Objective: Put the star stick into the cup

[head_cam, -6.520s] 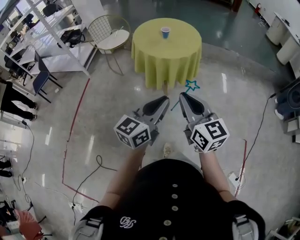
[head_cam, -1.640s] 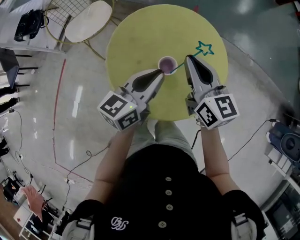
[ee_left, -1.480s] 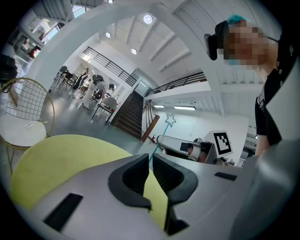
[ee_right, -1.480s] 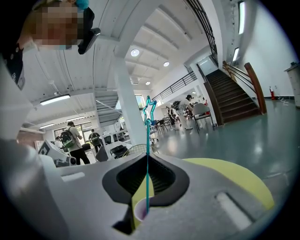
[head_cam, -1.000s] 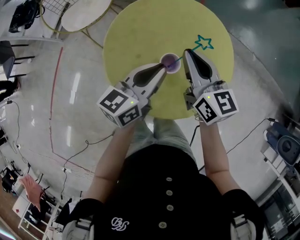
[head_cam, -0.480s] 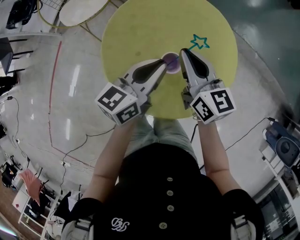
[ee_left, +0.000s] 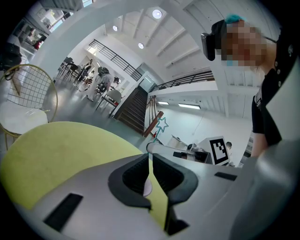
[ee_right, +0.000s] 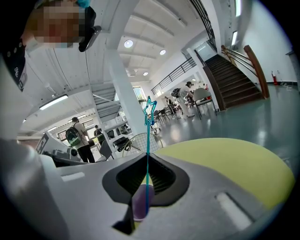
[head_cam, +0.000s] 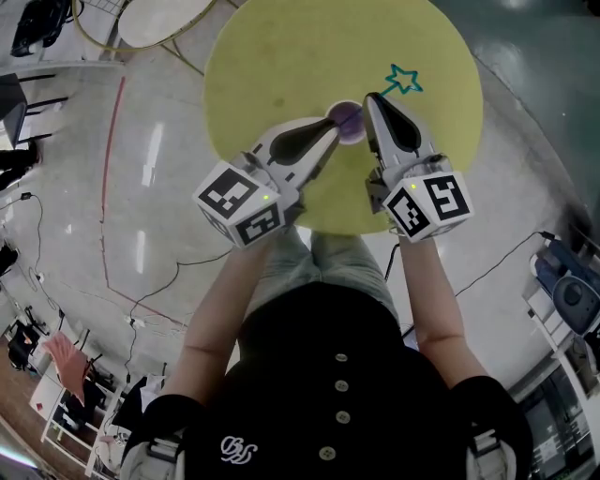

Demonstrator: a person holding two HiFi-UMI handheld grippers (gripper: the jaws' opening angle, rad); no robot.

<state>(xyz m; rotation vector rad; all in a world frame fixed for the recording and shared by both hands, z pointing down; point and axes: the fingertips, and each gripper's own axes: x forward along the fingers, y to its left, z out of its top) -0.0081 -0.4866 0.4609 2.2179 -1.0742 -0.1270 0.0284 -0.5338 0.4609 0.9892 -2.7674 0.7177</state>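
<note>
From the head view, the cup (head_cam: 349,121) stands on the round yellow table (head_cam: 281,56), a little toward the person from its middle. The left gripper (head_cam: 328,127) comes in from the cup's lower left, its tip right at the rim. The right gripper (head_cam: 371,99) lies just right of the cup and is clamped on the star stick (head_cam: 402,80). The star itself sits up and to the right of the cup, and the thin stem slants back down toward the cup's mouth. A chair (head_cam: 159,14) stands on the floor well to the cup's upper left, beyond the table edge. In the left gripper view, the left gripper (ee_left: 150,157) has its jaws together at the tips with only a slit between them. The cup (ee_left: 146,187) shows as a pale patch through that slit. Whether the pads pinch the rim cannot be told. The star (ee_left: 162,124) rises above and just right of the cup, and the right gripper's marker cube (ee_left: 218,149) is farther right. In the right gripper view, the right gripper (ee_right: 146,161) has its jaws closed on the teal stem (ee_right: 147,140), which stands nearly upright. The star is high above the cup (ee_right: 140,204). The stem's lower end reaches down into the cup's purple outline, directly under the jaws. How deep it goes is unclear.
</note>
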